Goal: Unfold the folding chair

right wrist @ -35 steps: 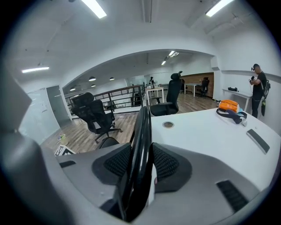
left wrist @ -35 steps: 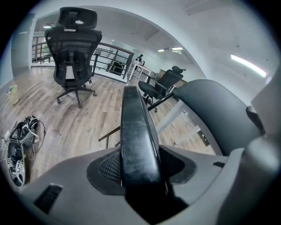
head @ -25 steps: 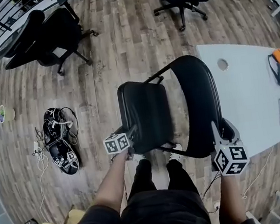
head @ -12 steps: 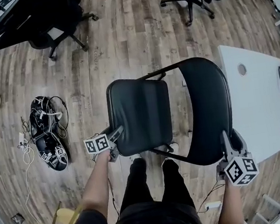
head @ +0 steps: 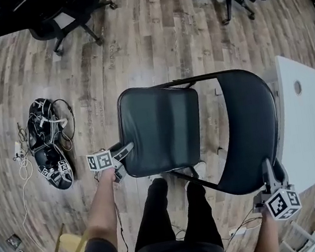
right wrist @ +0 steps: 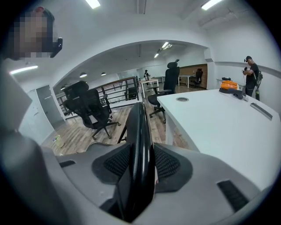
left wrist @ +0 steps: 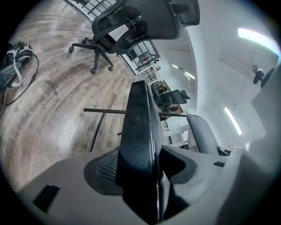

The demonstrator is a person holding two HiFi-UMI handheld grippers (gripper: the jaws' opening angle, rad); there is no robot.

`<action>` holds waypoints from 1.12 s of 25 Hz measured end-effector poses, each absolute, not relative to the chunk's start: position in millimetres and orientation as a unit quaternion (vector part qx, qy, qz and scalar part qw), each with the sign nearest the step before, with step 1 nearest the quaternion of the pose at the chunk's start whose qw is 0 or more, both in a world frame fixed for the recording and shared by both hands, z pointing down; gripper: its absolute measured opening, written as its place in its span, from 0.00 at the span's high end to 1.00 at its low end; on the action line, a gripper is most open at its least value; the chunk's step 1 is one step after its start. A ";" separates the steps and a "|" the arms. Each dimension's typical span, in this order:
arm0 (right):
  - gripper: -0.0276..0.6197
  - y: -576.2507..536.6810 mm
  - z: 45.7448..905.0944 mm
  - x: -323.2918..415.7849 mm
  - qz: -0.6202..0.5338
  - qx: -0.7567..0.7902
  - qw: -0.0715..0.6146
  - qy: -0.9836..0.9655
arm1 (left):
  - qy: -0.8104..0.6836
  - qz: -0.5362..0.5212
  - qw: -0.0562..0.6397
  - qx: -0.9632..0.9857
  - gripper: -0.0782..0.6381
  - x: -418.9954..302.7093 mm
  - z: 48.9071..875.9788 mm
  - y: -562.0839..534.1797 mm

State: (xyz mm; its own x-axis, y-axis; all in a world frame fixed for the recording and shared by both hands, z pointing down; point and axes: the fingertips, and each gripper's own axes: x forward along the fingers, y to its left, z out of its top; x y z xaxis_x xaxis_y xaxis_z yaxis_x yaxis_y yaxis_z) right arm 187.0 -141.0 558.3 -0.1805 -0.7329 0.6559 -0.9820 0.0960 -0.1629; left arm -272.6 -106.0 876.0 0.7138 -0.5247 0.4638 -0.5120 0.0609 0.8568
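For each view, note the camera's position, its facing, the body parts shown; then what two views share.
Head view: on head, down at folding chair; arms, legs show.
Left gripper view: on left tool, along clamped seat; no body.
Right gripper view: on right tool, along clamped backrest; no limbs.
Shared: head and right gripper views show the white table.

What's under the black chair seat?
Seen from the side, thin black frame bars and wooden floor lie below the seat. From above, the seat hides the bit of floor straight under it, so that part cannot be seen.
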 end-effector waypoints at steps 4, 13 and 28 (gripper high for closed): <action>0.70 -140.6 579.2 185.5 0.303 0.597 0.201 -0.715 | -0.357 -0.027 0.637 0.682 0.55 -289.8 897.8 -102.3; 0.70 -145.1 591.7 142.4 0.299 0.547 0.157 -0.766 | -0.335 -0.061 0.641 0.687 0.54 -336.7 935.8 -105.1; 0.70 -139.6 584.3 61.4 0.288 0.525 0.141 -0.788 | -0.332 -0.087 0.651 0.677 0.54 -376.8 970.9 -99.9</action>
